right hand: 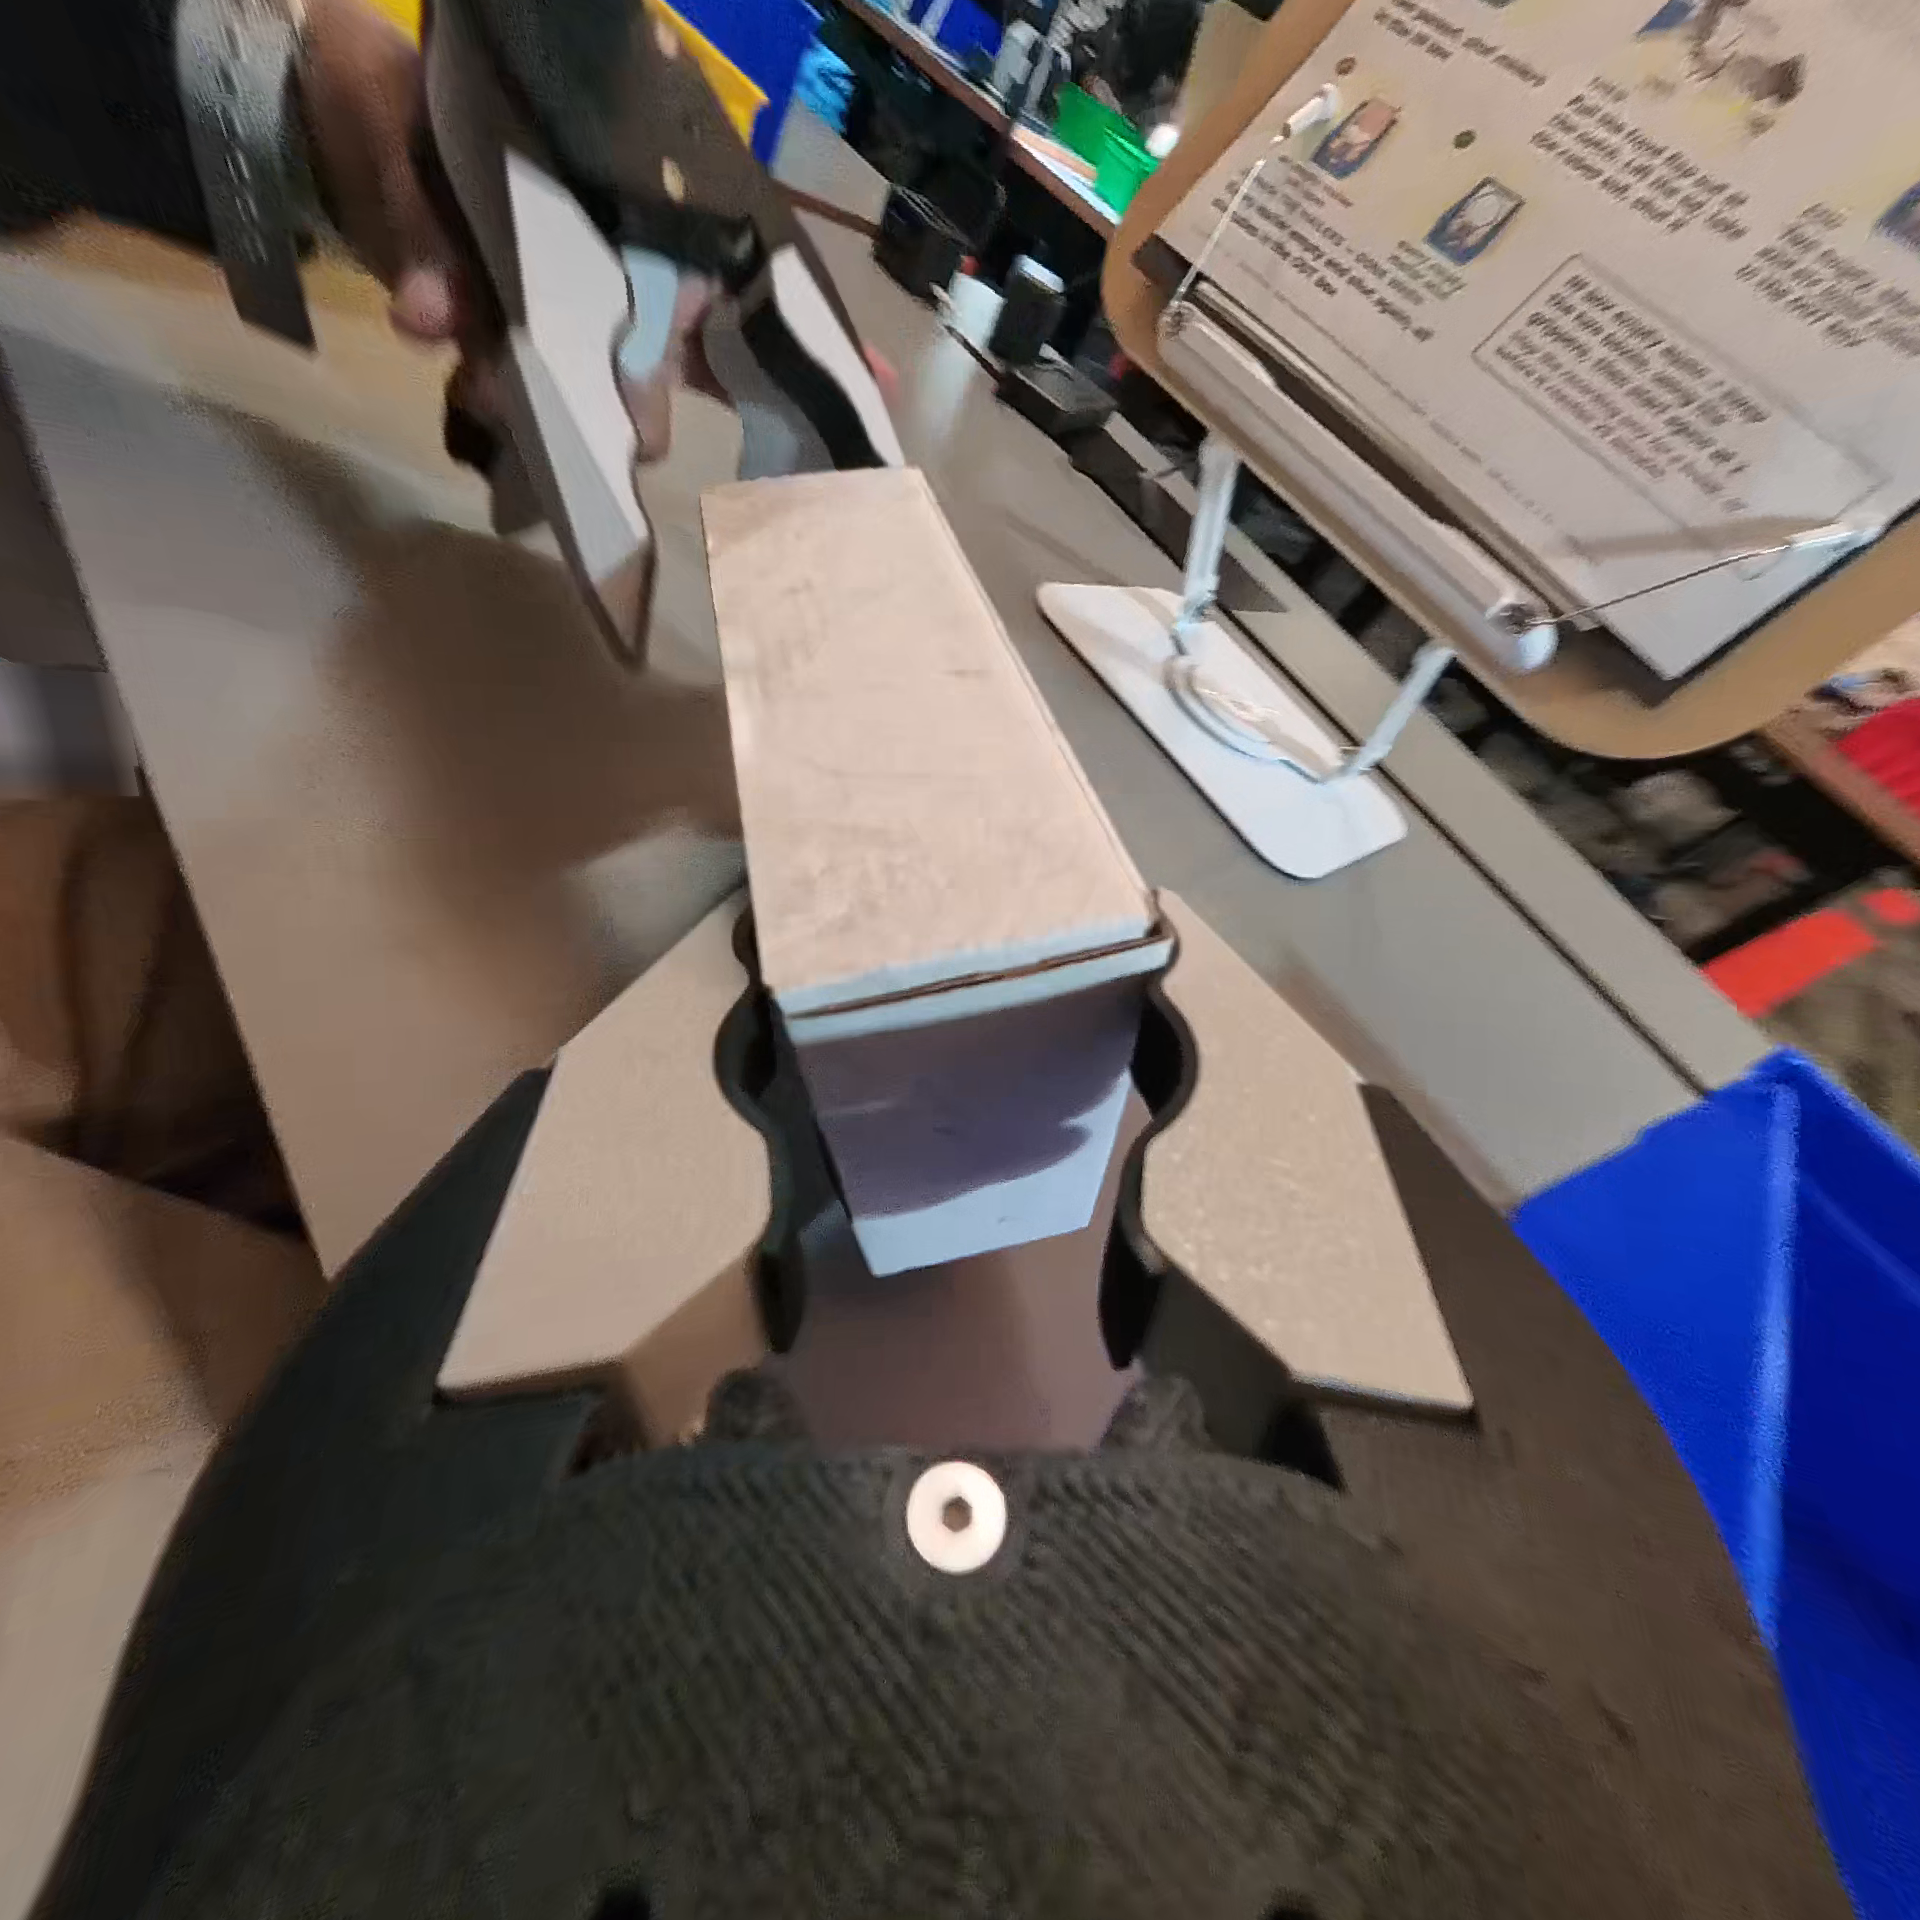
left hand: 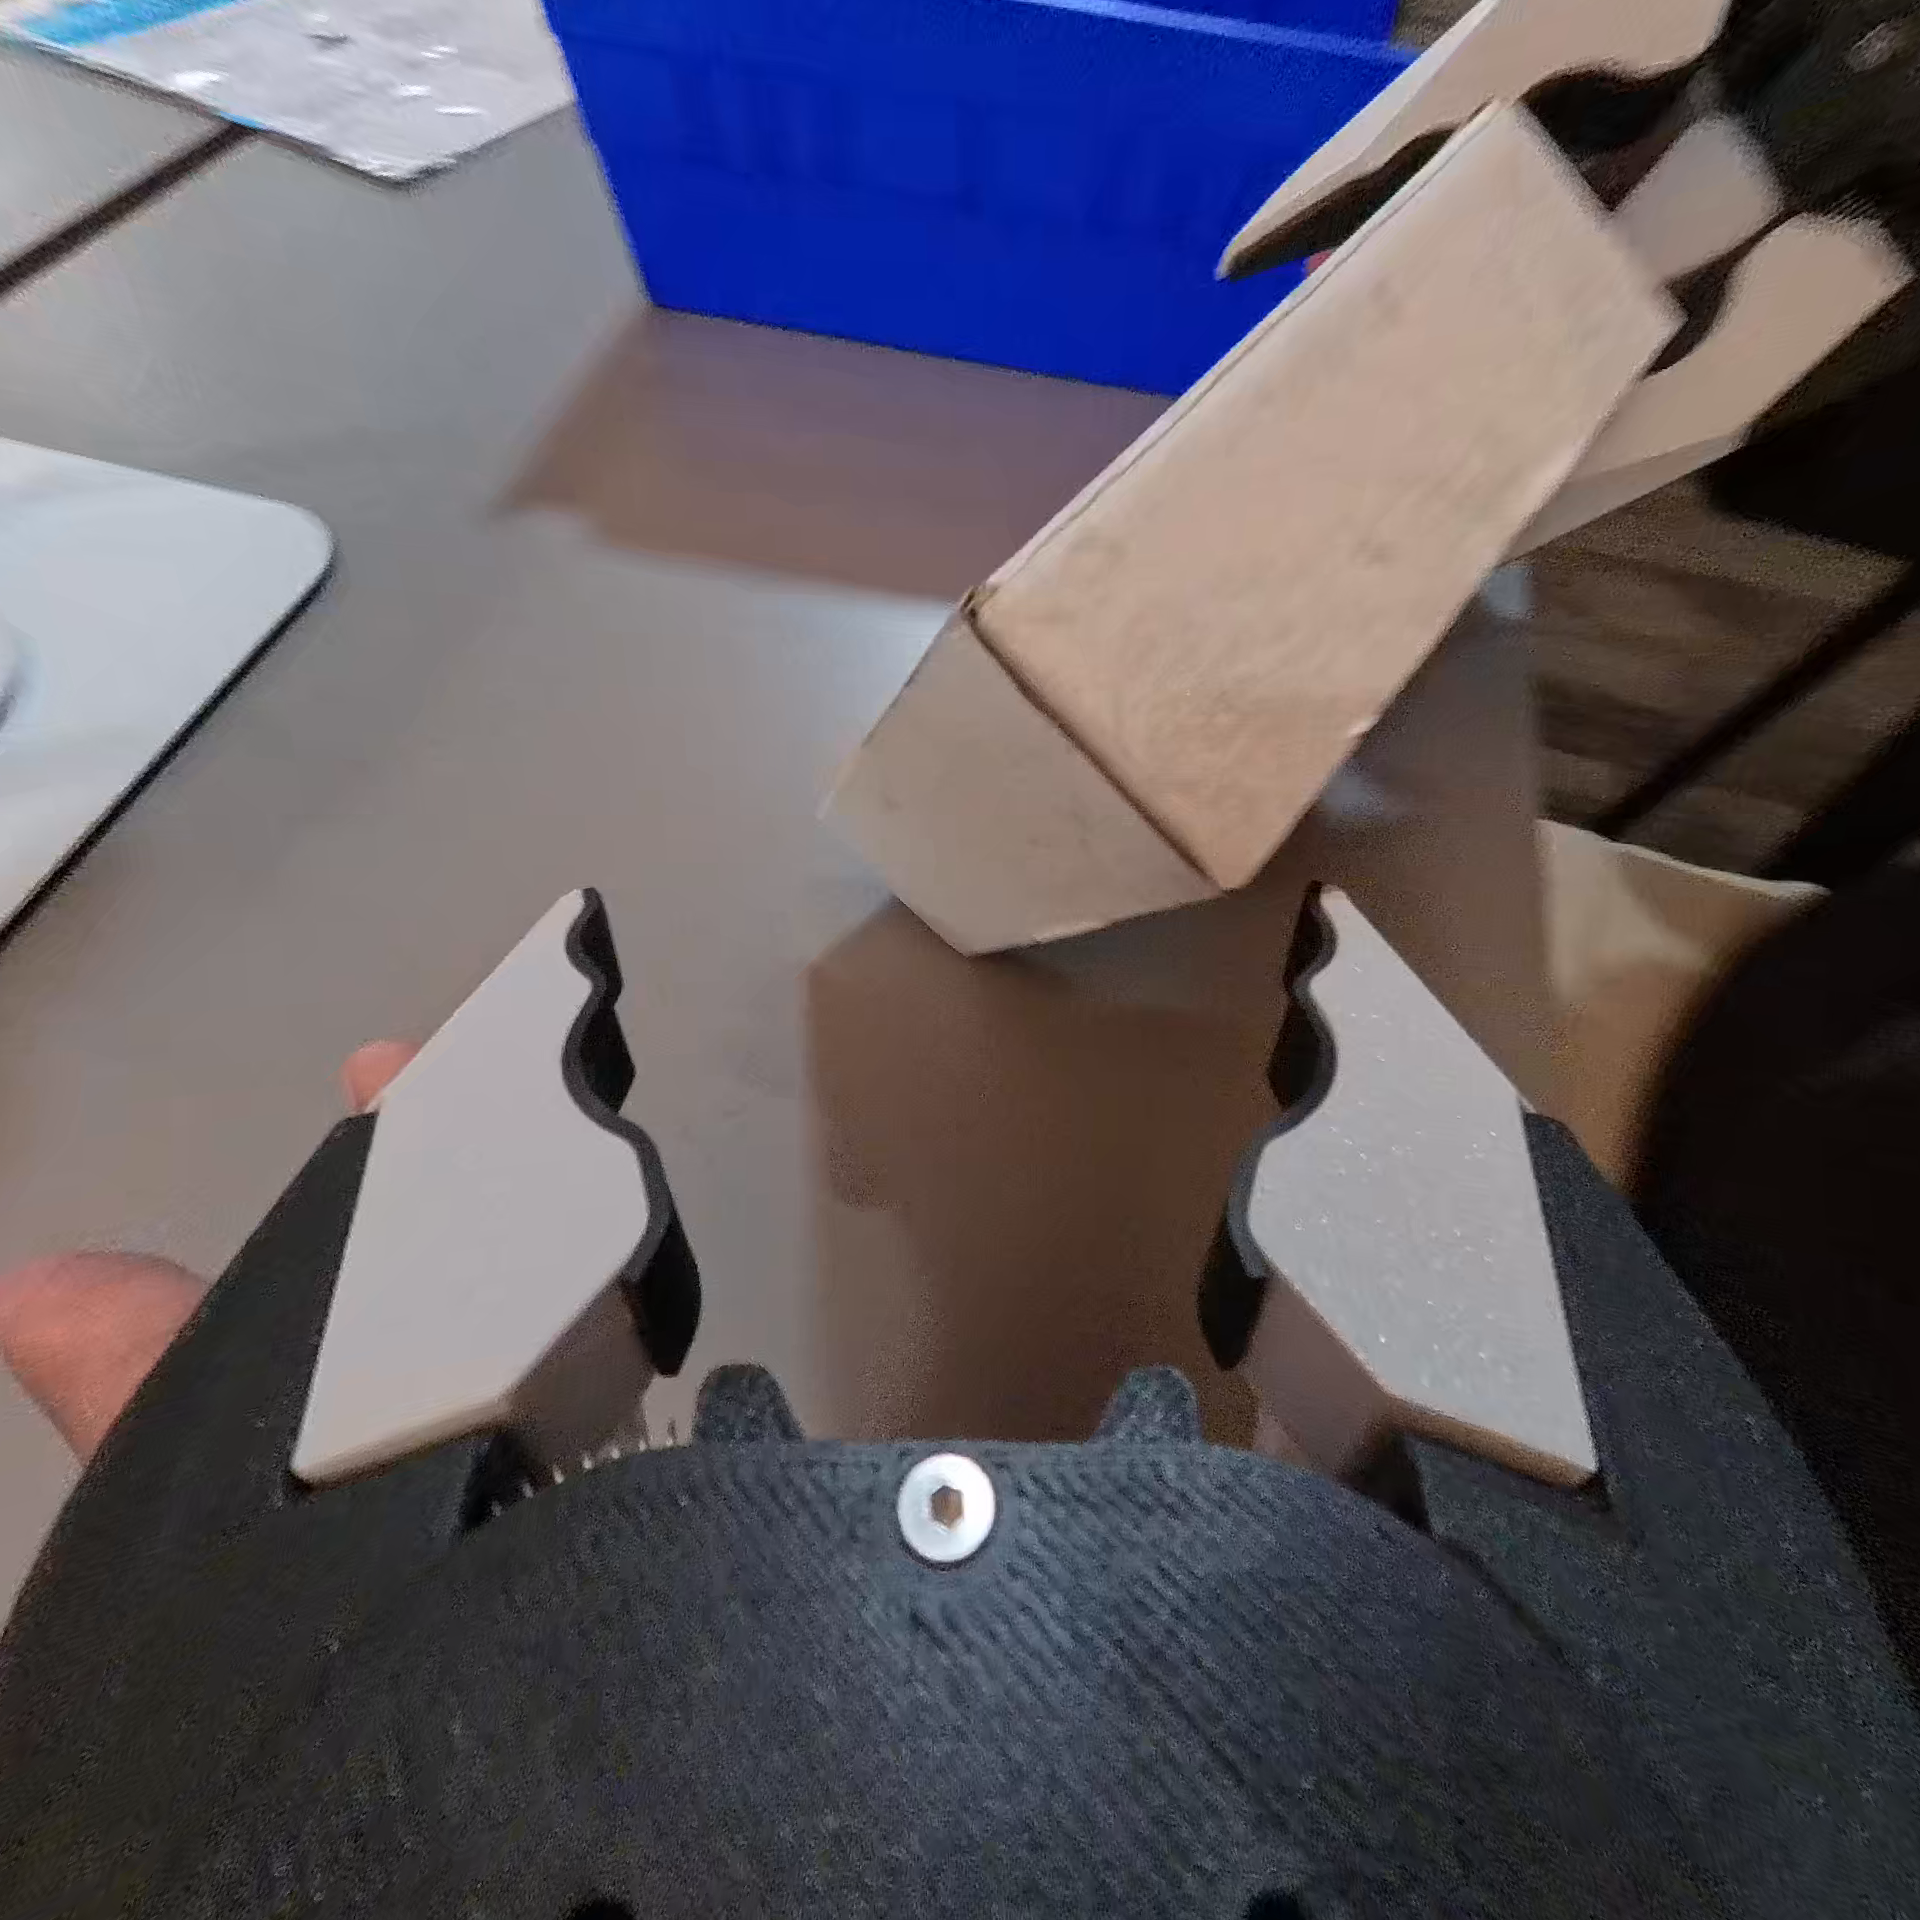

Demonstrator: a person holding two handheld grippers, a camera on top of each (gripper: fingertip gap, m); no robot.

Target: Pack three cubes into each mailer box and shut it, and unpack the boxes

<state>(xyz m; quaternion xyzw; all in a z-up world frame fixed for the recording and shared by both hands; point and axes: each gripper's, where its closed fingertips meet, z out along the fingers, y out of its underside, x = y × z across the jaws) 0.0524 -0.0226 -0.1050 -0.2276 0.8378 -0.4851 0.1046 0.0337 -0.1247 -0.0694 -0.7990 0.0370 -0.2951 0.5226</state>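
Observation:
A closed brown cardboard mailer box (right hand: pixel 904 727) is clamped at its near end by my right gripper (right hand: pixel 956 925), which holds it off the grey table (right hand: pixel 1351 987). In the left wrist view the same box (left hand: pixel 1247 623) hangs tilted, its low end just beyond my left gripper (left hand: pixel 956 904). The left gripper is open and empty. The right gripper's fingers (left hand: pixel 1766 353) hold the box's high end at the top right. In the right wrist view the left gripper's fingers (right hand: pixel 566 416) stand open next to the box's far end. No cubes show.
A blue bin (left hand: pixel 935 156) stands at the back of the table, and its corner also shows in the right wrist view (right hand: pixel 1766 1351). A document stand with a printed sheet (right hand: pixel 1558 312) has a white base (right hand: pixel 1226 727) on the table. A hand (left hand: pixel 83 1340) grips the left gripper.

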